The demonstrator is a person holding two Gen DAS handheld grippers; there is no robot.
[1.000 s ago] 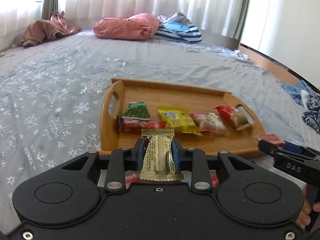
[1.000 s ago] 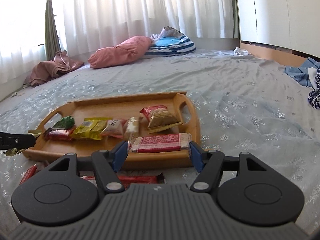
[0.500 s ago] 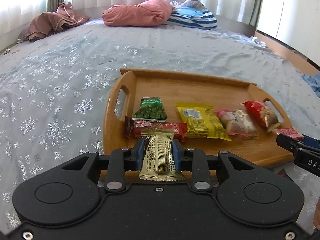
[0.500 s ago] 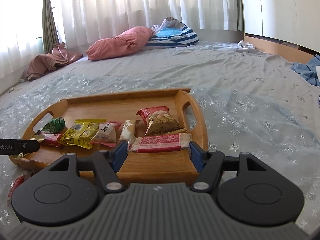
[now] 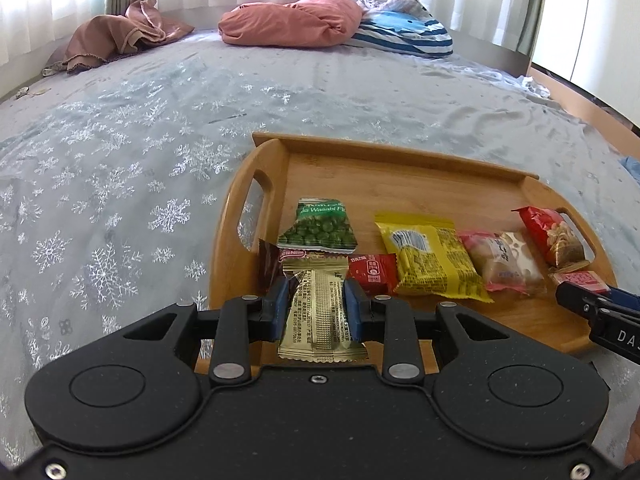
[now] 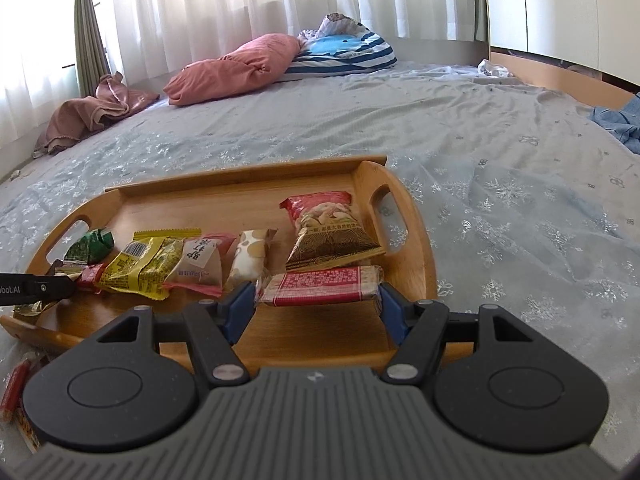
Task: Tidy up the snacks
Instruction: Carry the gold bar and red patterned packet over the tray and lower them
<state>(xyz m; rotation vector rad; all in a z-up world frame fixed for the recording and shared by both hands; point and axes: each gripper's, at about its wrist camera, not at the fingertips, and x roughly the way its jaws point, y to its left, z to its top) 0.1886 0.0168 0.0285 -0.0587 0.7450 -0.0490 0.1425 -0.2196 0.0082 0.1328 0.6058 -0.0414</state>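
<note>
A wooden tray lies on the bed with a row of snack packs: a green wasabi pea pack, a red bar, a yellow pack, a pink pastry pack and a red nut pack. My left gripper is shut on a gold wrapper, held above the tray's near left part. My right gripper is shut on a red-and-white wafer pack, held crosswise over the tray's near right part.
The grey snowflake bedspread surrounds the tray. Pink and striped pillows and a brown cloth lie at the far end. Loose red snacks rest on the bed left of the tray's near edge. Blue clothing sits right.
Both grippers have moved forward over the tray with their packs still held, so the tray and its snacks look nearer and lower. Each grip is unchanged.
</note>
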